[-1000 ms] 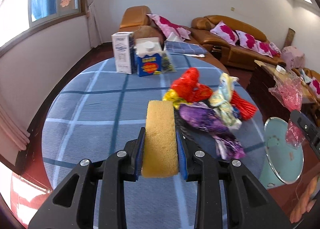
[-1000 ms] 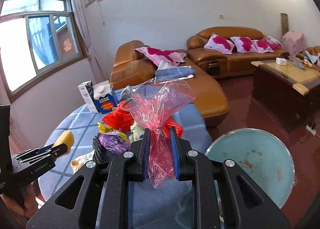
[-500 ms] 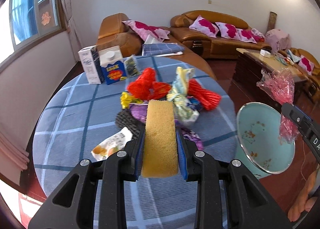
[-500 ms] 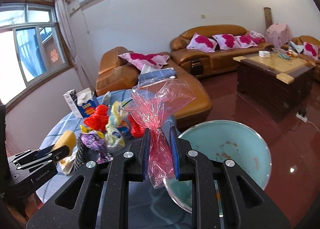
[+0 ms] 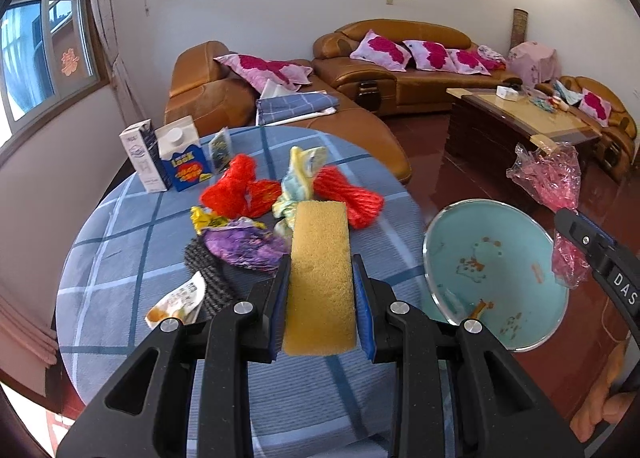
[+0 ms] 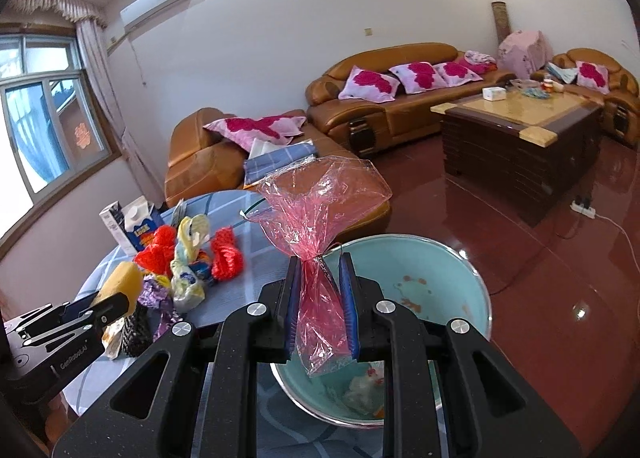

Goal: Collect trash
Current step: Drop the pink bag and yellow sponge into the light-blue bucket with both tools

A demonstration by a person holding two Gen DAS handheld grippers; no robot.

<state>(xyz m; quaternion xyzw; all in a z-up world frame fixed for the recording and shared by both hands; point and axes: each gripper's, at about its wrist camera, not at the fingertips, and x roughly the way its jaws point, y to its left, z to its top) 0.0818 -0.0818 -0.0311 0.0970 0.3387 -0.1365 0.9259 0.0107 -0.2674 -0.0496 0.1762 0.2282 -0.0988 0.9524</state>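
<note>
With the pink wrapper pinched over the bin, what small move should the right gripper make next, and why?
Probably open the right gripper and let go. It is shut on the pink cellophane wrapper, whose lower end hangs over the open light-blue bin beside the table, so it should drop in.

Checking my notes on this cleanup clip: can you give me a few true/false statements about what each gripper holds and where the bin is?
1. The left gripper holds a yellow sponge. True.
2. The right gripper is empty. False: it is shut on a pink wrapper.
3. The bin stands on the table. False: it stands beside it.
4. Two cartons stand at the table's far edge. True.
5. The bin is red. False: it is pale blue.
</note>
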